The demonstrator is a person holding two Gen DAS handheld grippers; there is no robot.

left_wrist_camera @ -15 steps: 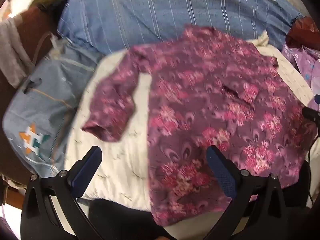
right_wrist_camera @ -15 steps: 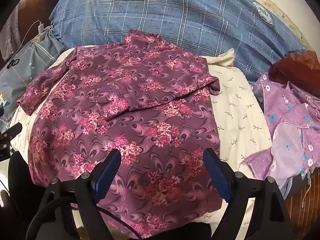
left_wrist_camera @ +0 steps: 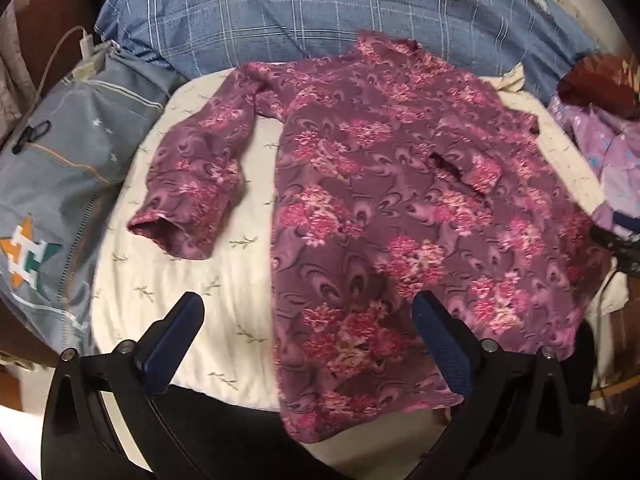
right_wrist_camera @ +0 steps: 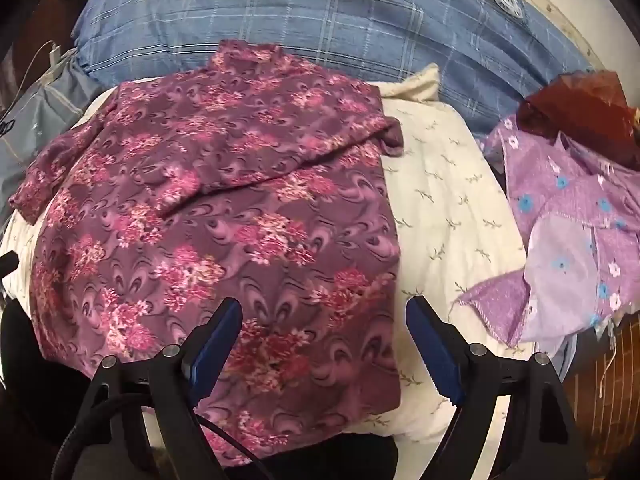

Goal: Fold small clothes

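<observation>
Cream bedsheet [left_wrist_camera: 168, 280] (leaf-sprigged), blue plaid pillow [right_wrist_camera: 320, 32]

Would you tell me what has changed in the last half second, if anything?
Very little. The left view has shifted slightly, so the shirt sits a bit further right in it; nothing was grasped or released. The shirt lies as before, one sleeve folded across, the other sleeve out. Both grippers' jaws stay open and empty.

Left gripper [left_wrist_camera: 308, 320] drawn back rightward from floral shirt [left_wrist_camera: 400, 208], right gripper [right_wrist_camera: 324, 332] shifted right
</observation>
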